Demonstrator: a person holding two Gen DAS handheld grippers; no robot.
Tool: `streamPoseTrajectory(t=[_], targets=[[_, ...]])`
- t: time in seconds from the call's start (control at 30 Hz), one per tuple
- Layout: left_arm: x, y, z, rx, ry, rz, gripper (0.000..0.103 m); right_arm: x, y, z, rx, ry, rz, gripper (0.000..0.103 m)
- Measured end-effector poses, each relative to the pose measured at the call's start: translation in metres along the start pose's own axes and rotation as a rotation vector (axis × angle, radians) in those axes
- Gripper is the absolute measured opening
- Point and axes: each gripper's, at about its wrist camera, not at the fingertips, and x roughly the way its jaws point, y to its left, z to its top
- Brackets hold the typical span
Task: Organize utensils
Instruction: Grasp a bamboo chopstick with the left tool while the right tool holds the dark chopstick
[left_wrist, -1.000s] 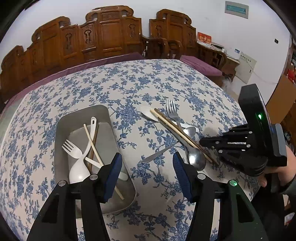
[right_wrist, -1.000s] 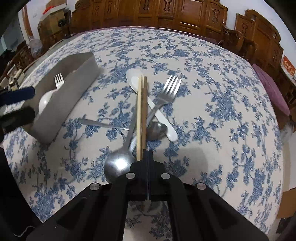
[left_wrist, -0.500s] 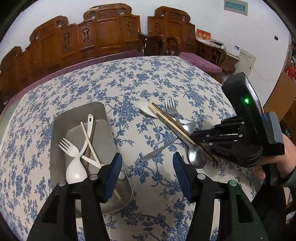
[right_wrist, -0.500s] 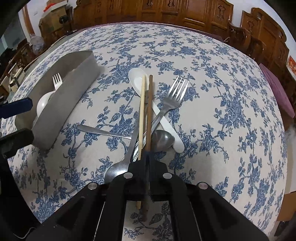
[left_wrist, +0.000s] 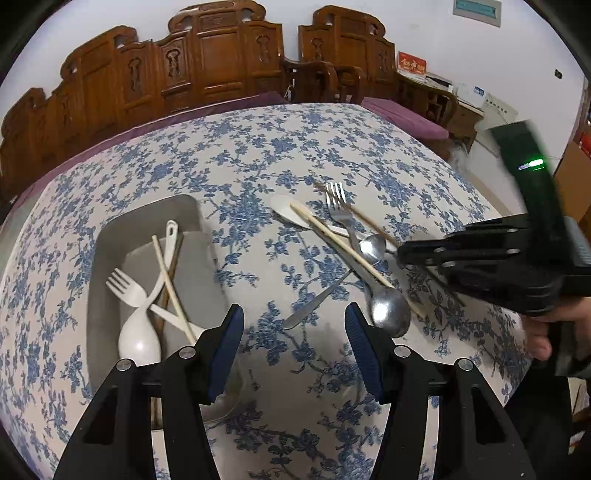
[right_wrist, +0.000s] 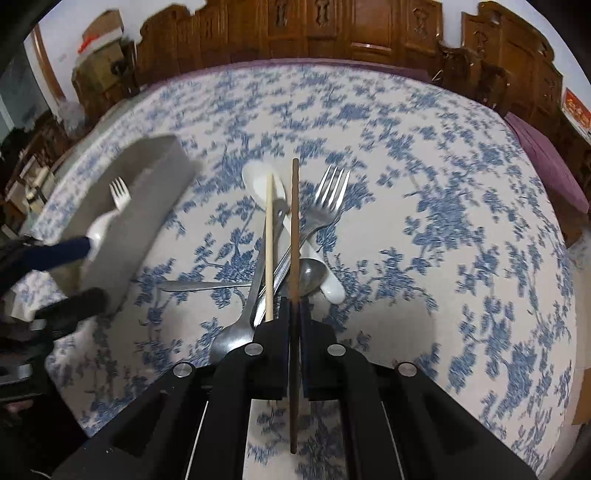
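My right gripper (right_wrist: 294, 306) is shut on a dark brown chopstick (right_wrist: 294, 221), which runs straight out between the pads above the pile. Left of it a light chopstick (right_wrist: 269, 243) lies on the pile with a metal fork (right_wrist: 330, 195), a large metal spoon (right_wrist: 231, 336), a small spoon (right_wrist: 312, 273), a knife (right_wrist: 207, 285) and a white spoon (right_wrist: 258, 177). The grey tray (left_wrist: 147, 218) holds a white fork (left_wrist: 123, 286), a white spoon (left_wrist: 142, 332) and chopsticks (left_wrist: 170, 280). My left gripper (left_wrist: 293, 321) hangs open beside the tray's near right corner, with nothing between its fingers.
A blue-flowered cloth (left_wrist: 258, 147) covers the whole table. Carved wooden chairs (left_wrist: 207, 59) line its far side. A person's hand (left_wrist: 539, 339) holds the right gripper (left_wrist: 402, 253) at the table's right edge, seen from the left wrist.
The right gripper has risen a little with the dark chopstick, which now sits apart from the light one and sticks out behind the jaws. The left gripper has stayed open in place.
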Motion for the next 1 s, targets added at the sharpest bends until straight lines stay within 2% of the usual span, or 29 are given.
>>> streamPoseTrajectory(t=[0.3,0.5,0.57,0.67,0.87,1.0], targets=[[0.025,-0.025,0.014,-0.056,0.054,-0.033,0.054,-0.044,-0.027,-0.028,0.026,-0.044,-0.009,0.006],[0.048,-0.049,0.028,-0.051,0.091,-0.046,0.043,-0.055,-0.045,-0.037,0.051,-0.071,-0.005,0.006],[0.059,-0.056,0.032,-0.052,0.108,-0.045,0.036,-0.056,-0.047,-0.038,0.056,-0.074,0.0,0.006],[0.071,-0.062,0.035,-0.059,0.125,-0.038,0.03,-0.057,-0.049,-0.036,0.062,-0.077,0.009,0.006],[0.096,-0.068,0.039,-0.069,0.171,0.003,0.025,-0.062,-0.054,-0.034,0.079,-0.089,0.022,0.006],[0.1,-0.074,0.044,-0.047,0.163,0.05,0.024,-0.064,-0.057,-0.034,0.089,-0.095,0.029,0.006]])
